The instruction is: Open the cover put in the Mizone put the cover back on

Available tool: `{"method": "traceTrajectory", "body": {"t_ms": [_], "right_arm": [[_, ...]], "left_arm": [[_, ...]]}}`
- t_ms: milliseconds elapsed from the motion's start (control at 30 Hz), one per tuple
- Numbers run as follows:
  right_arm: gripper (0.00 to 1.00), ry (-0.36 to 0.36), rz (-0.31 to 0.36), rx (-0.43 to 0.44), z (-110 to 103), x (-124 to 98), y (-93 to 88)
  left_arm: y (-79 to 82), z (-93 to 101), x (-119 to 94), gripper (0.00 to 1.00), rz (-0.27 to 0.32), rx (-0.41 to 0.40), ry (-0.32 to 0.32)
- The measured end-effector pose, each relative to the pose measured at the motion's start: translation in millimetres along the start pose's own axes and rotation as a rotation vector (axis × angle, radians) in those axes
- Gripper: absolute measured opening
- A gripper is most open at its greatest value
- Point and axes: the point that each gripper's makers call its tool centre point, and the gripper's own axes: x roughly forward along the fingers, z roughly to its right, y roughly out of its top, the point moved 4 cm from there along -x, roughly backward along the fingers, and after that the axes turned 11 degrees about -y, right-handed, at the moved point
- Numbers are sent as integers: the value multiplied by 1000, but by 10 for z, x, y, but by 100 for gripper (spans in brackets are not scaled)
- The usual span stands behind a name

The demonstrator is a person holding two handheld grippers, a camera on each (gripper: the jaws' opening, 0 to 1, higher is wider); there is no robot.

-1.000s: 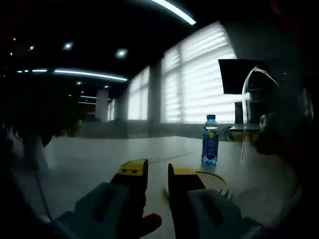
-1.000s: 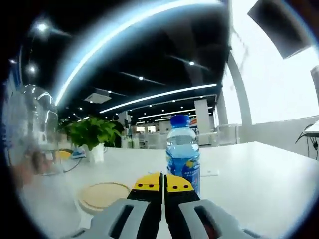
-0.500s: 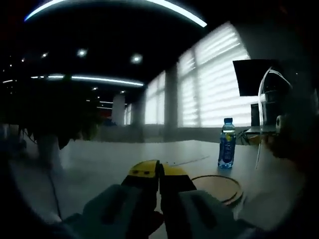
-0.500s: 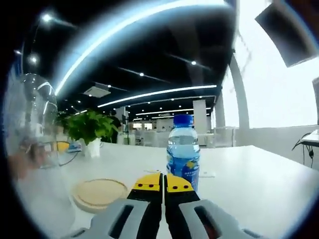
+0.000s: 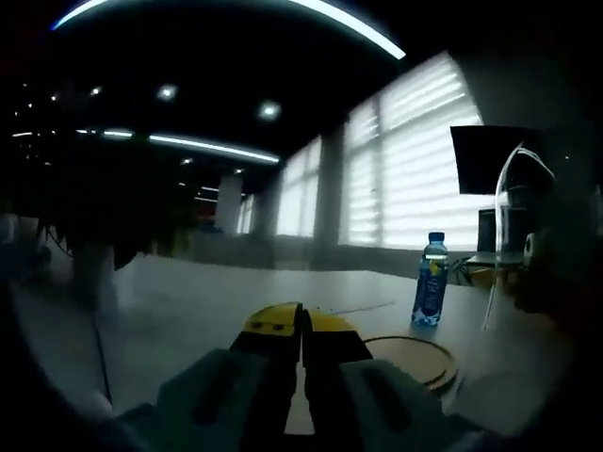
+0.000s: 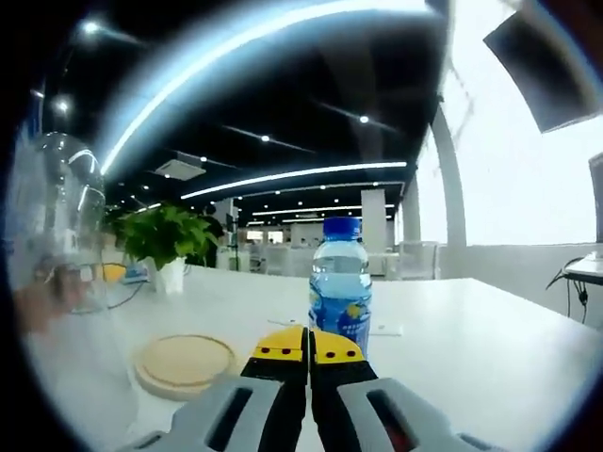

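On the white table (image 6: 490,348), the Mizone bottle (image 6: 340,287) stands upright just beyond the clenched, empty right gripper (image 6: 308,347), beside the round wooden base (image 6: 185,363). The left gripper (image 5: 301,323) looks clenched too, though that view is dim.

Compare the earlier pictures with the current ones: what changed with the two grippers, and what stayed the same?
The left gripper closed its jaws, empty. The right gripper stayed shut. The Mizone bottle still stands capped on the table, the wooden base unmoved.

white table (image 6: 471,330), potted plant (image 6: 168,247), window blinds (image 5: 415,169), ceiling light strips (image 6: 292,174)
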Motion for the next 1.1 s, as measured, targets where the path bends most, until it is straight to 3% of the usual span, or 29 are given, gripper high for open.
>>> {"method": "traceTrajectory", "body": {"t_ms": [67,200,267,333,600,900,1100], "right_arm": [[0,11,20,0,-19,-2,11],[0,24,26,-7,-32,12,-11],[0,24,32,-5,-23,20,-16],[1,19,32,-8,-6,25,-19],[13,-1,39,-5,41,40,-20],[16,-28,53,-2,82,62,3],[16,-62,26,39,177,160,87]], "left_arm": [[-4,24,14,0,6,-24,-17],[-106,59,58,0,-48,-44,-41],[-153,82,75,9,-83,-28,-55],[-164,99,79,9,-91,-30,-59],[-151,134,82,10,-91,-53,-100],[-135,222,86,13,-87,-53,-179],[-137,229,87,20,-94,-44,-181]]}}
